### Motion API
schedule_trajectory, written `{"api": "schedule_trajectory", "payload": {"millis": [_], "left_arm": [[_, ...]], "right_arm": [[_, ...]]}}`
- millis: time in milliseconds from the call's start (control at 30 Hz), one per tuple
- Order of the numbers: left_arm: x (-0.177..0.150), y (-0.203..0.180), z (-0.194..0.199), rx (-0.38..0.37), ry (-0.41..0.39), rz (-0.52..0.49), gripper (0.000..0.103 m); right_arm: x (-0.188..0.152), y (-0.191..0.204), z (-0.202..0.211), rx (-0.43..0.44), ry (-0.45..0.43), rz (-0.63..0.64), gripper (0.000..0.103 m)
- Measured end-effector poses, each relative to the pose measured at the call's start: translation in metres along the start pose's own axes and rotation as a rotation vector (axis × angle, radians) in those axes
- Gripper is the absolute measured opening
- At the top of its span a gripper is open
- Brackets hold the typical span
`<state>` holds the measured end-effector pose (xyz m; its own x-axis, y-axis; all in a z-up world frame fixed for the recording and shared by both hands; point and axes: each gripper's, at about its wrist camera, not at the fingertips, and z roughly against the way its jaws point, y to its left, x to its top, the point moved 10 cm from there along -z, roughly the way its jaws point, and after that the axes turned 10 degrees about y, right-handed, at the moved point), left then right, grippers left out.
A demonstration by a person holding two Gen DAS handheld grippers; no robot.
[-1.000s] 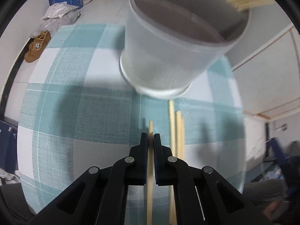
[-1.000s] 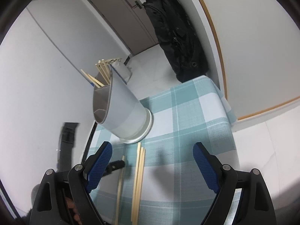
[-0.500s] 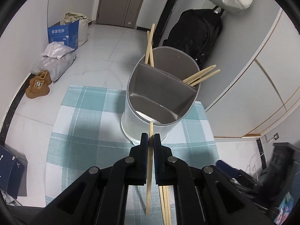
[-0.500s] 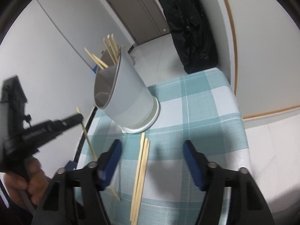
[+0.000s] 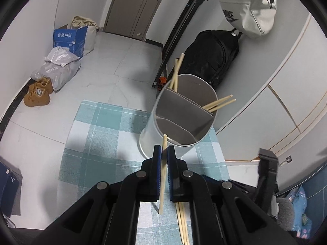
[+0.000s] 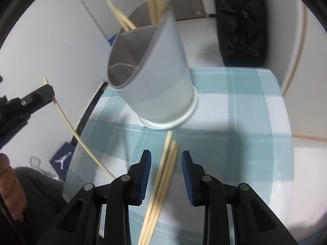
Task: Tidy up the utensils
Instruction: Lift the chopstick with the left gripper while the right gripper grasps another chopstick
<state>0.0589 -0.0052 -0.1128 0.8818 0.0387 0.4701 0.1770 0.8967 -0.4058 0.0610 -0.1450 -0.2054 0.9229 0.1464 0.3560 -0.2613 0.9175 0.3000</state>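
A grey divided holder stands on the teal checked tablecloth, with several chopsticks leaning in its far compartments. My left gripper is shut on one wooden chopstick, raised just short of the holder's near rim; in the right wrist view that chopstick hangs from the left gripper's fingers at the left. Three chopsticks lie on the cloth. My right gripper is low over them, its jaws closing on either side, the pads still apart from the sticks.
A person's hand holds the left gripper's handle. Beyond the small table are a black backpack, a white bag, a blue box, grey parcels and brown shoes on the floor.
The left gripper has lifted its chopstick off the cloth and up toward the holder's rim. The right gripper has dropped over the three lying chopsticks and its jaws have narrowed a lot.
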Motion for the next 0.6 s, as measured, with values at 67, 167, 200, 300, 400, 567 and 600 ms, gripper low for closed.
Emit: {"api": "schedule_trajectory", "payload": {"millis": [67,167,200,300,400,567,600], "left_arm": [[0.002,0.008,0.002,-0.009,-0.002,0.013,0.002],[0.002,0.016,0.005,-0.027,-0.001,0.029,0.001],[0.001,0.018,0.006,-0.032,0.001,0.034,0.002],[-0.002,0.025,0.009,-0.034,0.001,0.043,0.002],[-0.005,0.027,0.013,-0.042,0.0,0.04,0.002],[-0.004,0.03,0.016,-0.041,-0.007,0.035,0.002],[-0.003,0.031,0.017,-0.042,-0.008,0.037,0.002]], "right_arm": [[0.005,0.007,-0.01,-0.024,0.017,0.038,0.029],[0.009,0.013,-0.03,-0.06,0.048,0.076,0.029],[0.009,0.014,-0.038,-0.081,0.063,0.091,0.029],[0.01,0.015,-0.055,-0.139,0.086,0.122,0.027],[0.013,0.016,-0.064,-0.212,0.075,0.174,0.026],[0.017,0.023,-0.076,-0.27,0.092,0.24,0.016],[0.016,0.024,-0.078,-0.283,0.095,0.249,0.013]]}}
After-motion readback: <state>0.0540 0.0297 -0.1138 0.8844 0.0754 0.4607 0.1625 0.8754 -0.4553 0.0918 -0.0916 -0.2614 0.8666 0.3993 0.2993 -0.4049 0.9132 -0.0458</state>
